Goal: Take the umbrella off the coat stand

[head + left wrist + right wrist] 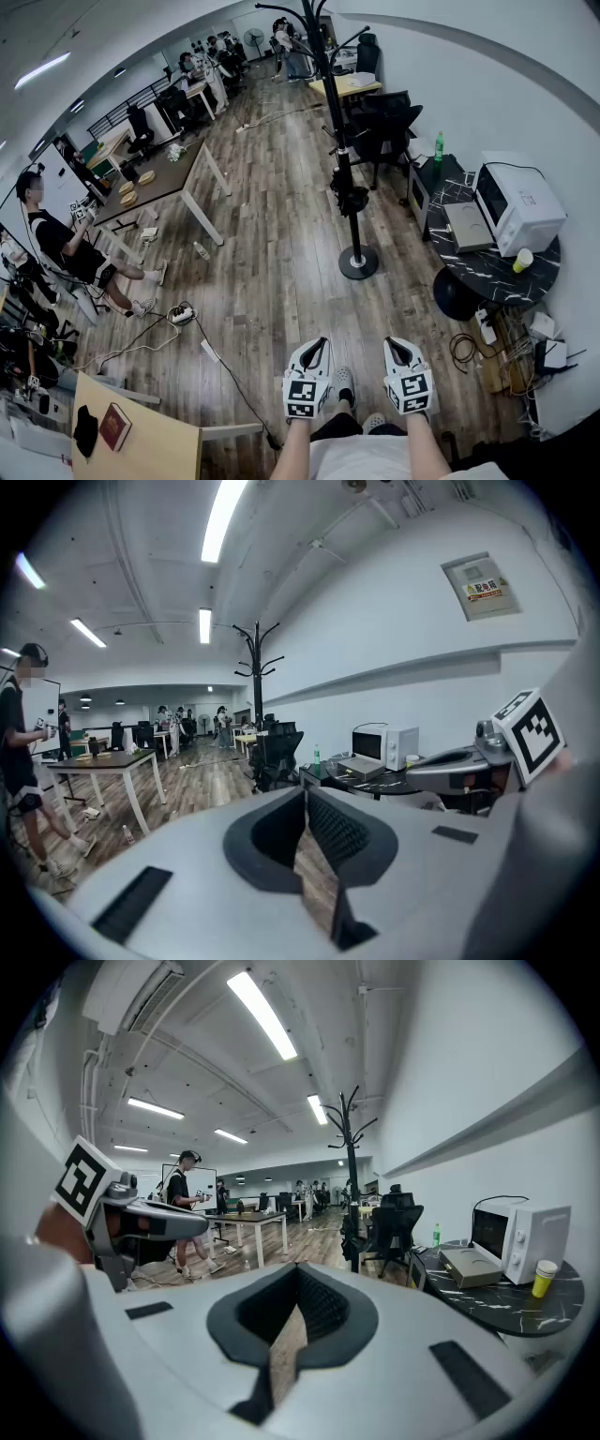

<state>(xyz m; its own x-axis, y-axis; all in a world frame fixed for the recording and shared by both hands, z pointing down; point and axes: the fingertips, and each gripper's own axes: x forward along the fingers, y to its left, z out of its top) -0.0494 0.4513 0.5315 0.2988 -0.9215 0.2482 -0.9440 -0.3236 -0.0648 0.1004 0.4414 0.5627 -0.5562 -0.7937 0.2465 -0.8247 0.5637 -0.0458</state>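
A tall black coat stand (336, 131) rises from a round base on the wood floor, ahead of me. A black folded umbrella (352, 199) hangs low on its pole. The stand also shows far off in the left gripper view (257, 667) and in the right gripper view (350, 1147), where a dark lump, the umbrella (349, 1230), sits on the pole. My left gripper (320, 343) and right gripper (393, 343) are side by side near my body, well short of the stand. Both are shut with nothing between the jaws (306, 794) (298, 1269).
A round black marble table (459, 258) at the right carries a white microwave (518, 206) and a yellow cup (523, 260). Black office chairs (384, 122) stand behind the stand. A dark-topped table (178, 178), a seated person (66, 244) and floor cables (181, 315) lie left.
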